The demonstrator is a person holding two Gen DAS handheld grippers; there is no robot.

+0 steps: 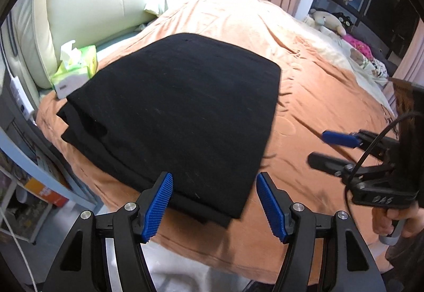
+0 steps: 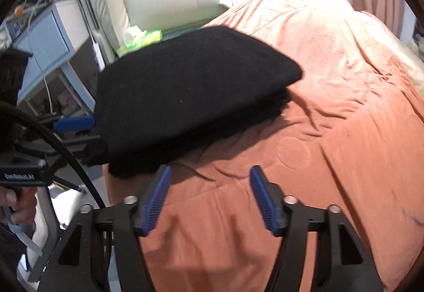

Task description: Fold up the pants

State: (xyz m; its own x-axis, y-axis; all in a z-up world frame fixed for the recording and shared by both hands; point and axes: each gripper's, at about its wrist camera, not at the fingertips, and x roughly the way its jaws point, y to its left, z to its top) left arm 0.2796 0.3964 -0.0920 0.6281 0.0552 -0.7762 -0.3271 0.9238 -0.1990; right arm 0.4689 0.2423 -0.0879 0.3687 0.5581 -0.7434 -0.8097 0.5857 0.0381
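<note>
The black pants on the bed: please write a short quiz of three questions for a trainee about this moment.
1. True or false: the black pants lie folded on the orange blanket.
2. Are the jaws of the left gripper open or shut?
3. What does the right gripper hold? A) the pants B) the tissue pack C) nothing

Key: 1 true; 2 open; 3 C

Folded pants (image 1: 175,117) on blanket (image 1: 304,96), tissue pack (image 1: 75,68) behind.
</note>
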